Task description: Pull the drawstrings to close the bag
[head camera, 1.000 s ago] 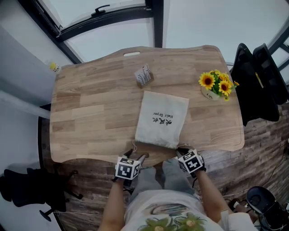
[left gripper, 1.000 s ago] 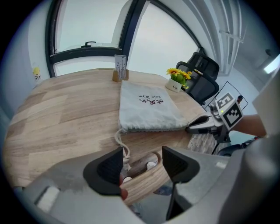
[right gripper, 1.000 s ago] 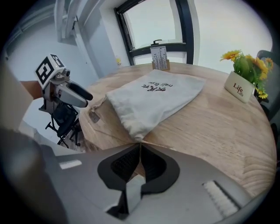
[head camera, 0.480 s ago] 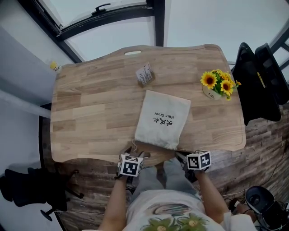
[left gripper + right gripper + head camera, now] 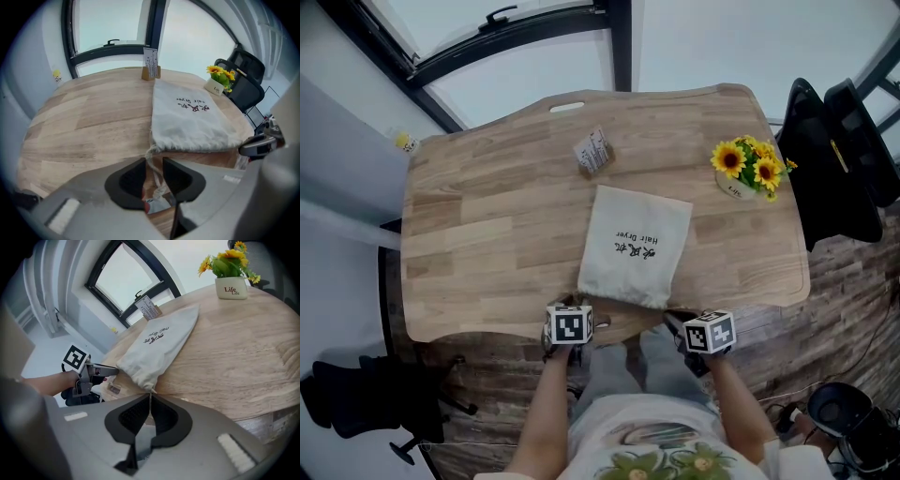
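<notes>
**Bag mouth toward me, one cord at each tong**

The bag [image 5: 635,246] lies flat on the table [image 5: 478,225]. Its long axis runs away from me, and its gathered mouth sits at the near edge, right in front of my two hands. The bottom of the bag points toward the far side. Any pull that closes the mouth therefore has to go sideways, each cord drawn outward from its own corner along the table edge.

My left gripper [image 5: 153,161] sits at the near left corner of the mouth, pointing steeply down. Its jaws have just been closing and now stand about half apart. The left drawstring [image 5: 154,171] hangs down through the gap from the bag's corner. I see daylight on either side of the cord, so I judge the pads are not yet pressing on it. This hand has to finish its pinch before any pull will count.

My right gripper [image 5: 150,398] is at the near right corner, just beside the fabric. Its jaws are brought together, and the thin right drawstring [image 5: 151,393] runs from their tips up to the bag's corner, so I take it as pinched.

Both hands are about equally near the mouth. The left side is the unfinished one.
</notes>
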`<state>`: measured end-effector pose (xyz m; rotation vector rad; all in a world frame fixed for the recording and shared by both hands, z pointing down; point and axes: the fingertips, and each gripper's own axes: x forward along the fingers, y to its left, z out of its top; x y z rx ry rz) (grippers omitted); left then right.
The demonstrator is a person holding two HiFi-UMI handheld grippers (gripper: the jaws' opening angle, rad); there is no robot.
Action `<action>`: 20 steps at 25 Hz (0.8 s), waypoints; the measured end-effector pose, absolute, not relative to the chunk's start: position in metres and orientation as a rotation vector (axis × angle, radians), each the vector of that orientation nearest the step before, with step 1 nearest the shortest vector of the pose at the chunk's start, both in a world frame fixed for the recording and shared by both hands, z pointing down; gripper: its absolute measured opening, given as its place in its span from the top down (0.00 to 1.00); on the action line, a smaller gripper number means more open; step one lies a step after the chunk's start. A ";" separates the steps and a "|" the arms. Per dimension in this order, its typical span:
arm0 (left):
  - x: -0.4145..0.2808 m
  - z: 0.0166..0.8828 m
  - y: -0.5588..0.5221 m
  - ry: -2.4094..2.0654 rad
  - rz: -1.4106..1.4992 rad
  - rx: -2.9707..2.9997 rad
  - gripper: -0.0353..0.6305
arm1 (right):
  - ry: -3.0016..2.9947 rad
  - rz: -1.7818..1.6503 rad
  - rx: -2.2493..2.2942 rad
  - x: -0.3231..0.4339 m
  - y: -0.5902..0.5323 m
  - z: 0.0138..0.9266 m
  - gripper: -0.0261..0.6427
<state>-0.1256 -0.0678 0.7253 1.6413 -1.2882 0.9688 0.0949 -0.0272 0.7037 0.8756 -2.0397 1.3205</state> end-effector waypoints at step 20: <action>-0.138 0.719 -0.057 -1.326 1.024 1.793 0.88 | -2.006 1.022 1.034 0.120 -0.036 0.705 0.94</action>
